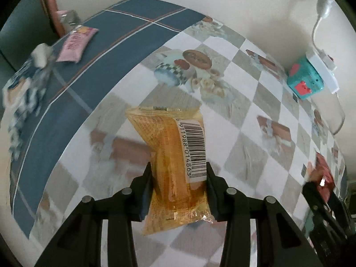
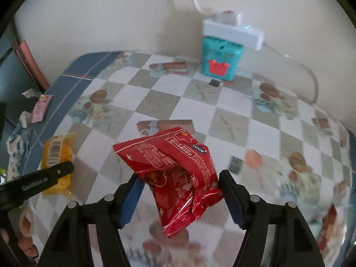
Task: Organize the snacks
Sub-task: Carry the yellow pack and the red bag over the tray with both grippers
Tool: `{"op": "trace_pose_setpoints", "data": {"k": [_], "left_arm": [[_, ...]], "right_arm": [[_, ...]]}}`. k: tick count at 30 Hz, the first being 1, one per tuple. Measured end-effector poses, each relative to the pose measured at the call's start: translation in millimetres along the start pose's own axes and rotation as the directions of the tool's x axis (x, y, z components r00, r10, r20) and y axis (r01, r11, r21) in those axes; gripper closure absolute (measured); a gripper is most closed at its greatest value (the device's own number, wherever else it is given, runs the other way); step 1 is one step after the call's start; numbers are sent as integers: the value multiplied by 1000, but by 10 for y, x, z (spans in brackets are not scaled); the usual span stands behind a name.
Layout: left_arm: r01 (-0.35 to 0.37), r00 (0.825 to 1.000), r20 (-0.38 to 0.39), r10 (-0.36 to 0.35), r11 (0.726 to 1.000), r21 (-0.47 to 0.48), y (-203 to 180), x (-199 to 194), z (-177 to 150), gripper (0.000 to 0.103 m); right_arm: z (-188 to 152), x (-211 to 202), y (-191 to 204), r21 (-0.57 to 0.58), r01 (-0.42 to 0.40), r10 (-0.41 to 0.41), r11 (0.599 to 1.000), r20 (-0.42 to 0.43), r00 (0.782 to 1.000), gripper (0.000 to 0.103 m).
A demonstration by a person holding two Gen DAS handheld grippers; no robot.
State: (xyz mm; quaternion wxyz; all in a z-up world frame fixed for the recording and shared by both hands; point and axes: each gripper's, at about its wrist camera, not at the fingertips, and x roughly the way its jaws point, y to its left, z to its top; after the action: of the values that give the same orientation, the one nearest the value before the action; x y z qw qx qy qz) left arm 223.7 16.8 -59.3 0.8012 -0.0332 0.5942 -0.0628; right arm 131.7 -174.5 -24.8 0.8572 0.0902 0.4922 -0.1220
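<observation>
A yellow snack packet (image 1: 169,138) with a white barcode label hangs above the checked tablecloth (image 1: 240,102), pinched between the pads of my left gripper (image 1: 178,166). A red foil snack packet (image 2: 169,162), crumpled at its lower end, is clamped in my right gripper (image 2: 179,174) and held off the table. In the right wrist view the yellow packet (image 2: 59,153) and a black left finger (image 2: 60,170) show at the left. At the left wrist view's right edge, the red packet (image 1: 322,169) shows.
A pink packet (image 1: 75,44) and a pale crumpled wrapper (image 1: 41,54) lie on the blue border at the far left. A teal box (image 2: 220,60) under a white power strip (image 2: 233,33) stands by the wall. Another red packet (image 2: 327,229) lies at the right edge.
</observation>
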Motion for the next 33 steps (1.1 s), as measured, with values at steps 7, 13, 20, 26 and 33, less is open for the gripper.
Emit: {"op": "trace_pose_setpoints", "data": {"k": [7, 13, 20, 26, 33], "left_arm": [[5, 999, 47, -6, 1000, 12, 25, -494, -401, 60], [31, 997, 66, -35, 998, 50, -133, -819, -799, 60], [25, 997, 70, -32, 994, 107, -450, -923, -1142, 60], [0, 996, 84, -15, 986, 169, -759, -919, -1246, 60], [33, 994, 90, -60, 960, 278, -1361, -924, -1360, 60]], "right_arm": [[-414, -718, -101, 78, 50, -55, 996, 54, 997, 32], [-826, -1097, -315, 212, 63, -81, 975, 77, 994, 32], [-1175, -1162, -547, 339, 64, -87, 939, 53, 995, 31], [-1260, -1082, -877, 411, 98, -123, 906, 34, 992, 31], [-1358, -1169, -1515, 526, 175, -212, 832, 11, 977, 31]]}}
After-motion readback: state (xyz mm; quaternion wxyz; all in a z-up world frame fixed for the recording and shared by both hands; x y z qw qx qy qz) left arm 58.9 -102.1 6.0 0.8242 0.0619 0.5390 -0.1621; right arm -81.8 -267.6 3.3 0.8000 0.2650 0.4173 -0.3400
